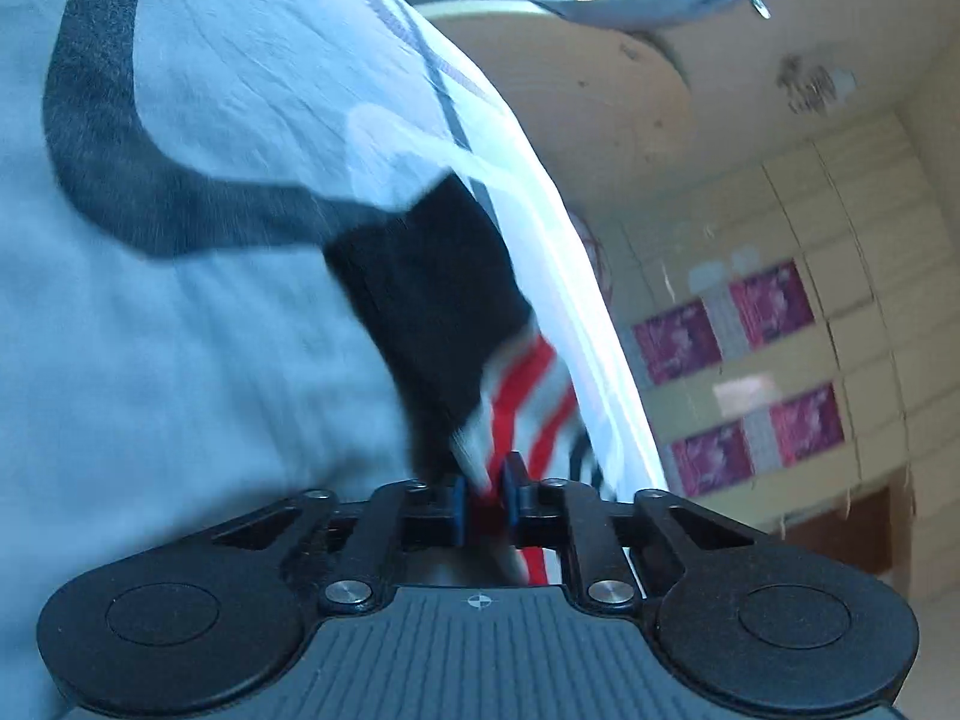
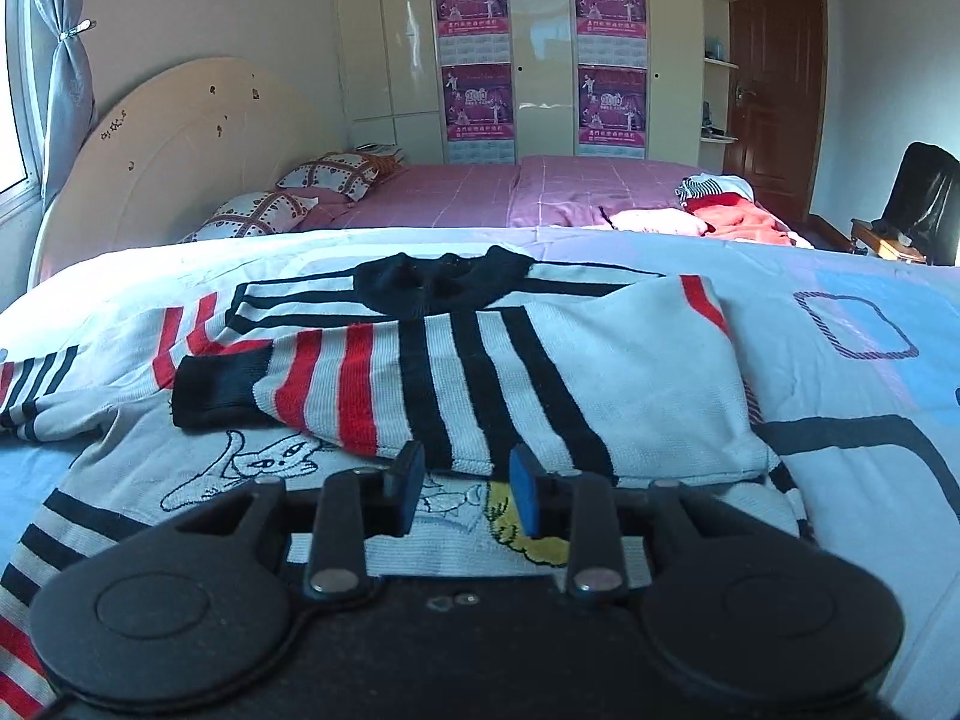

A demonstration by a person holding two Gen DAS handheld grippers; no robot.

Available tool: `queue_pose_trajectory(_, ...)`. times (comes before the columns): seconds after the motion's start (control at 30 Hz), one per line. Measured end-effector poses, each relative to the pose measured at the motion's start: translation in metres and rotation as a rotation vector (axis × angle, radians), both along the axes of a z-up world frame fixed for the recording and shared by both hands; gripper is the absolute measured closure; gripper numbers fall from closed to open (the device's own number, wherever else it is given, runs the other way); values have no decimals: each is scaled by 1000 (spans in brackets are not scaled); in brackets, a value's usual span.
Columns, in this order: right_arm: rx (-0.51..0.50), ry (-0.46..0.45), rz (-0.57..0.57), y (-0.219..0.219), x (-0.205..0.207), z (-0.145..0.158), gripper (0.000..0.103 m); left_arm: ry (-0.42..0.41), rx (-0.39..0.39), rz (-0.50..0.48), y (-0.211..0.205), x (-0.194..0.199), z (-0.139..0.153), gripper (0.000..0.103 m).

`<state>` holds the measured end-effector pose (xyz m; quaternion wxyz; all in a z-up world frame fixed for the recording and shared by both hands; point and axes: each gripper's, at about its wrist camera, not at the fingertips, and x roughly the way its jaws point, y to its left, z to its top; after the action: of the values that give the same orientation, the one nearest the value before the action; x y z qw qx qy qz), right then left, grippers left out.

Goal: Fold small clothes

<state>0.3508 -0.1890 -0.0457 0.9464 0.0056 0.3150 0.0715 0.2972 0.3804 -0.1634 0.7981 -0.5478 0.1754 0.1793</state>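
Behind patterned bedsheet (image 2: 840, 372), pink bed (image 2: 510, 192)

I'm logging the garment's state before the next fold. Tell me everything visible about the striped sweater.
The striped sweater is a white knit with black and red stripes, a black collar and black cuffs. It lies flat on the patterned bedspread, one sleeve folded across its chest, a cat drawing showing near the hem. The left claw is shut on a red-striped part.

Knitted sweater (image 2: 480, 372), glossy wardrobe (image 2: 540, 48)

Bedsheet (image 2: 840, 372) bare — sweater (image 2: 540, 372) left
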Motion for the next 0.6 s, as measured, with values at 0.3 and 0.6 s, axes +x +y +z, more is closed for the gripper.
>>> queue_pose_trajectory(0.3, 13, -8, -65, -22, 2, 2, 72, -111, 424, -189, -77, 53, 91, 98)
queue_pose_trajectory(0.6, 62, -18, -133, -51, 0, 9, 72, -5, 704, -766, -328, 170, 100, 97)
